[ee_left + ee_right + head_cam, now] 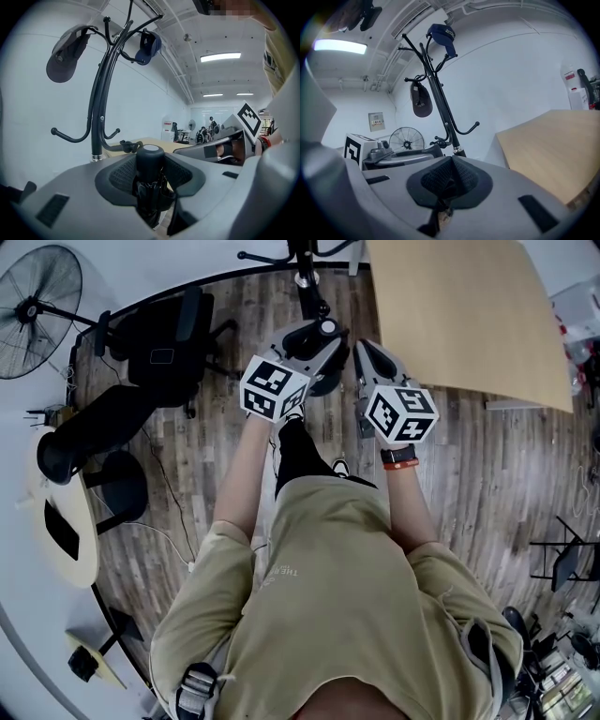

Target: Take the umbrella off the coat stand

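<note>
The left forearm point(246, 470) and right forearm point(405, 498) reach side by side toward the upper middle of the head view. The left claw point(319, 336) has its jaws clamped on a folded umbrella point(150, 161). The right claw point(365, 351) has its pads pressed together, empty.

Shirt point(337, 615) print beginning "THE", blue cap point(443, 36) lettering illegible

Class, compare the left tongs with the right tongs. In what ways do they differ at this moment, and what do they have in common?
The left tongs grip a folded black umbrella, whereas the right tongs hold nothing. The left tongs' jaws stand apart around the umbrella, while the right tongs' jaws are closed tight together. What they share: both are grey with dark textured lining, and both face the coat stand.
</note>
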`<state>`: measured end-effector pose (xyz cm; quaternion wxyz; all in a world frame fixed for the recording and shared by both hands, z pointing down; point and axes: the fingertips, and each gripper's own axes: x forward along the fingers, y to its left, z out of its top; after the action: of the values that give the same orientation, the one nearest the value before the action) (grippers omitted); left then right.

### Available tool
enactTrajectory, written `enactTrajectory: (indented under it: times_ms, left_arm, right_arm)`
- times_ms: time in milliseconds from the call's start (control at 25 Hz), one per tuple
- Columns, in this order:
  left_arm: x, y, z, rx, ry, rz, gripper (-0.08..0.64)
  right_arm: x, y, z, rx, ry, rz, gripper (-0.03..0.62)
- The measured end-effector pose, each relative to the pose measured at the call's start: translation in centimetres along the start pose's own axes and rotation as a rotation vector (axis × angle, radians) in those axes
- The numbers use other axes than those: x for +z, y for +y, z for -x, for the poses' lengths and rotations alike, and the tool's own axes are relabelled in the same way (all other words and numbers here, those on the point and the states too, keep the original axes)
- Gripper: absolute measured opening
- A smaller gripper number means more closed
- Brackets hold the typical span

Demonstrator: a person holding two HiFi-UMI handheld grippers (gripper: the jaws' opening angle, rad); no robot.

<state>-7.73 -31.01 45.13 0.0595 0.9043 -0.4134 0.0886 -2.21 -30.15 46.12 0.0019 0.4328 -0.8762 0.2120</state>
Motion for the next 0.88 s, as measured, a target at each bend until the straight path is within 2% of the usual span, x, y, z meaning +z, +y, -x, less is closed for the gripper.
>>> enactTrajectory:
  times_ms: [160,400,680,880]
  left_arm:
    - [0.9,-0.8,0.3,0.001,-0.006,-0.014,0.192]
    - [1.3,-1.4,1.1,0.026,-0.012,0.006,0.192]
    - [1.4,-2.2,2.6,0.102,-0.001,0.065,0.192]
    - [1.2,-2.0,5.0,0.209,-0.01,0.107,0.192]
  right_arm:
    - [0.6,-0.1,0.5,0.001,-0.013,0.001,0.015]
    - [1.4,0.0,1.2,-0.001,-0.033,0.005,0.015]
    - [2.3,0.3,2.5,-0.001,-0.046,0.023,0.015]
    - [2.1,0.7,3.6,0.001,-0.048,0.047,0.015]
